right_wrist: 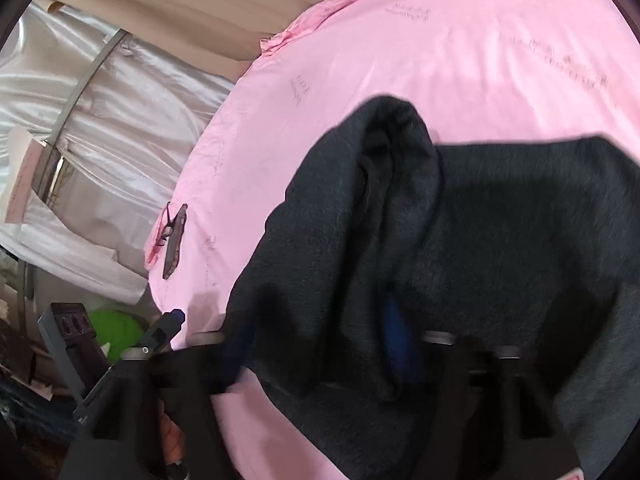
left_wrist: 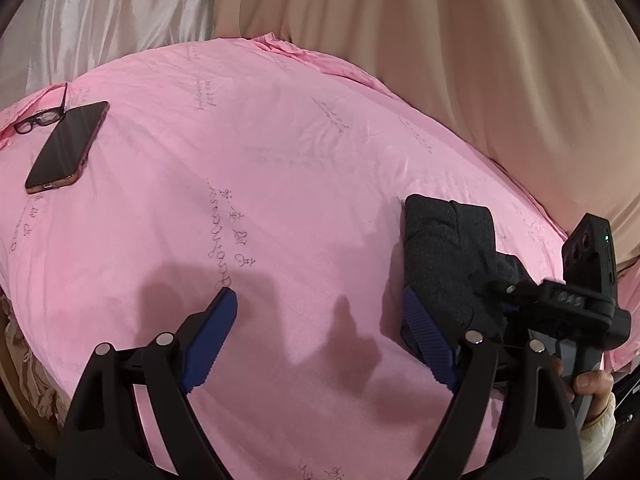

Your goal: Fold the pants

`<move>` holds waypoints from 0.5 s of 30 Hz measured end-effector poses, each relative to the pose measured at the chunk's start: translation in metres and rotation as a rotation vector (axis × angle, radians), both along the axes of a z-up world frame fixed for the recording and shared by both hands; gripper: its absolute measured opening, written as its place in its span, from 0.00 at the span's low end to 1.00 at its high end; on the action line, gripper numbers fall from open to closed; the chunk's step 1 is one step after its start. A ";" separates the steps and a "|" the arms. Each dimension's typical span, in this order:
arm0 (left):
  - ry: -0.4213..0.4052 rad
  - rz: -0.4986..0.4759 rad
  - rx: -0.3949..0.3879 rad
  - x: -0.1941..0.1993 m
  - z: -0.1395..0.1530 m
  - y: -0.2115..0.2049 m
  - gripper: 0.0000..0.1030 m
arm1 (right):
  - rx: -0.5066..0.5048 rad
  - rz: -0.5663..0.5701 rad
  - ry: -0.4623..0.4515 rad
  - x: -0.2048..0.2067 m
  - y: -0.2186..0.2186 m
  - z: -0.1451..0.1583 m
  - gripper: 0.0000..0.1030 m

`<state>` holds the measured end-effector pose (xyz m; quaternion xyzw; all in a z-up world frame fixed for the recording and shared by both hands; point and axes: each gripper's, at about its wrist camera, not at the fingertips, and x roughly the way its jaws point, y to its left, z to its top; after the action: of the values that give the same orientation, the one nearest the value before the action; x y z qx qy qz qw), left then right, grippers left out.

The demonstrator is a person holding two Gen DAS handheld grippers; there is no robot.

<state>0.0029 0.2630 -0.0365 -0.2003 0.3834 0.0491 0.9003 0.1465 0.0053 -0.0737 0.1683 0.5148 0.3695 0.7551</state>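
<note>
The dark grey pants (left_wrist: 452,256) lie folded into a small bundle on the pink sheet (left_wrist: 260,168), right of centre in the left wrist view. My left gripper (left_wrist: 320,332) is open and empty, its blue-padded fingers spread wide just left of the bundle. In the right wrist view the pants (right_wrist: 460,240) fill the frame close up. My right gripper (right_wrist: 324,340) has its jaws spread around a fold of the pants, one blue pad (right_wrist: 400,340) showing inside the cloth. The right gripper (left_wrist: 504,300) also shows in the left wrist view, at the bundle's near right edge.
A phone (left_wrist: 68,146) and black glasses (left_wrist: 38,120) lie at the far left of the bed. White and beige curtains (left_wrist: 440,20) hang behind it. The bed's left edge (right_wrist: 160,264) drops to floor clutter with a green object (right_wrist: 116,324).
</note>
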 end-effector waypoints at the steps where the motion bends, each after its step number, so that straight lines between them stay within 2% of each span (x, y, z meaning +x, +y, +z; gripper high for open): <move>1: -0.001 0.004 0.001 0.000 0.001 0.000 0.80 | 0.016 0.005 -0.010 -0.002 0.000 0.005 0.17; 5: -0.028 0.014 -0.006 0.000 0.018 -0.001 0.80 | 0.089 0.028 -0.147 -0.020 -0.010 0.067 0.15; 7: -0.059 0.001 -0.016 -0.003 0.031 -0.006 0.82 | 0.121 0.008 -0.234 -0.036 -0.040 0.104 0.14; 8: -0.077 -0.007 -0.025 -0.004 0.038 -0.010 0.86 | 0.135 -0.013 -0.279 -0.048 -0.068 0.126 0.14; 10: -0.102 -0.027 -0.035 -0.006 0.048 -0.020 0.86 | 0.139 -0.073 -0.336 -0.068 -0.118 0.152 0.14; 12: -0.109 -0.079 -0.049 -0.004 0.054 -0.040 0.86 | 0.106 -0.148 -0.364 -0.088 -0.171 0.162 0.14; 15: -0.093 -0.154 -0.056 0.002 0.054 -0.072 0.86 | -0.001 -0.305 -0.328 -0.119 -0.253 0.138 0.15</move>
<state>0.0049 0.1909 0.0178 -0.1971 0.3566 -0.0405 0.9123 0.0277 -0.2472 0.0648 0.1813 0.3539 0.2732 0.8759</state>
